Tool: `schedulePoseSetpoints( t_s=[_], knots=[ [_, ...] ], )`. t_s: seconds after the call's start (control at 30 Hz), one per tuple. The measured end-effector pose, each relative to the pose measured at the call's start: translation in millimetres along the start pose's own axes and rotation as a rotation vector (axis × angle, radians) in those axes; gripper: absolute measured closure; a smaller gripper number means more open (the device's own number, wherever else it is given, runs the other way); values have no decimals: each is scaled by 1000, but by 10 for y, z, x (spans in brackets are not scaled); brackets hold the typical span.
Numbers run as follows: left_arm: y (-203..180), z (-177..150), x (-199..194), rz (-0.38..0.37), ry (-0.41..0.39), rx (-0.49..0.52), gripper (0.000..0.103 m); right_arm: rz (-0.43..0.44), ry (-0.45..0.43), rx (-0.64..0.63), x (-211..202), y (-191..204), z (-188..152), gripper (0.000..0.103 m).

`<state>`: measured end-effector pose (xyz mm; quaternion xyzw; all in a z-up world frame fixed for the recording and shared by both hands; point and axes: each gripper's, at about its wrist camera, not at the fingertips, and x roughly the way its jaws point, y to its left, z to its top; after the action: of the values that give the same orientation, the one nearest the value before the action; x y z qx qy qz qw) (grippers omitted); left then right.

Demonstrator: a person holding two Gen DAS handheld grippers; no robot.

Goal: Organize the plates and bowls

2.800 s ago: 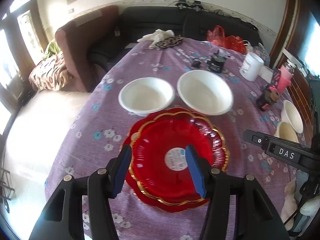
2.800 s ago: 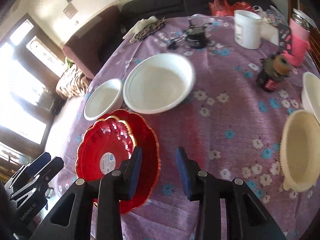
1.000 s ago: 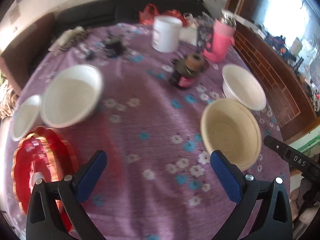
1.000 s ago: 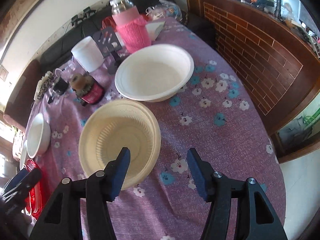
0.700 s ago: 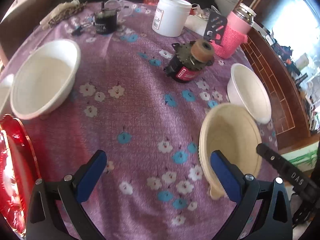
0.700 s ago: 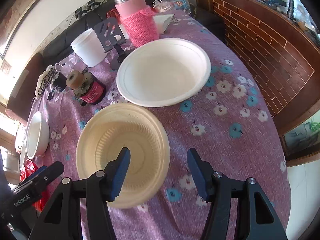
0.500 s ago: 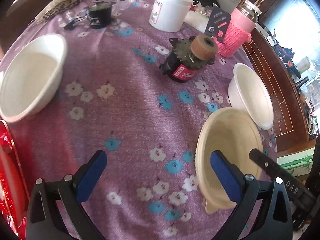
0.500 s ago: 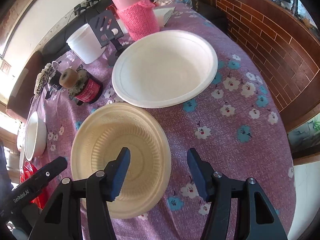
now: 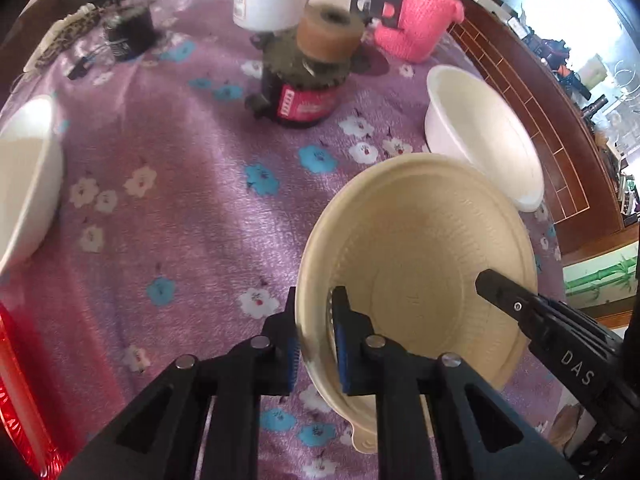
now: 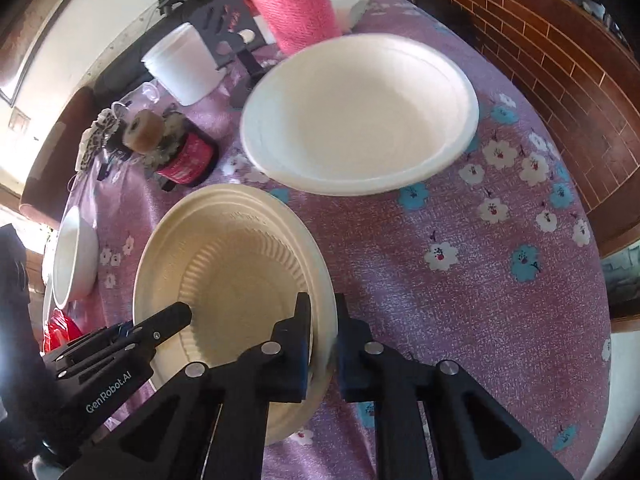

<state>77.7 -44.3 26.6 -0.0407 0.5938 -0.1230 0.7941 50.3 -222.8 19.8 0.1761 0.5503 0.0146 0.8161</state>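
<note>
Both claws now clamped on cream bowl [image 9: 416, 248] rim: left claw [image 9: 316, 344], right claw [image 10: 324, 340] | white bowl [image 10: 360, 112] just beyond

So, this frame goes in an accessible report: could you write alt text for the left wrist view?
The left claw is shut on the near rim of a cream bowl on a purple floral tablecloth, with the right claw at the opposite rim. Behind sit a white bowl, a dark jar and a pink-sleeved bottle.
</note>
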Motion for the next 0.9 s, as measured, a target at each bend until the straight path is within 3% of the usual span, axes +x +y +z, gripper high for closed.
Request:
schedulePoseSetpoints(
  t_s=[0.33,0.43,0.7,0.9],
  knots=[
    [494,-322,-805,10,-99,-95,89,96,-48,-109,-382,738,-108,92],
    [839,-412,-1072,12,-127,-151,89,132,-56,-157,-436,1101,-174,92],
    [1890,-961,-1692,141,-178,-330,88,249,-3,-360,-390,2387,-497,92],
    [2543,-1244,-1655,176,-127,-456,87,240,82,-470,-43,3094,-831,92]
  ],
)
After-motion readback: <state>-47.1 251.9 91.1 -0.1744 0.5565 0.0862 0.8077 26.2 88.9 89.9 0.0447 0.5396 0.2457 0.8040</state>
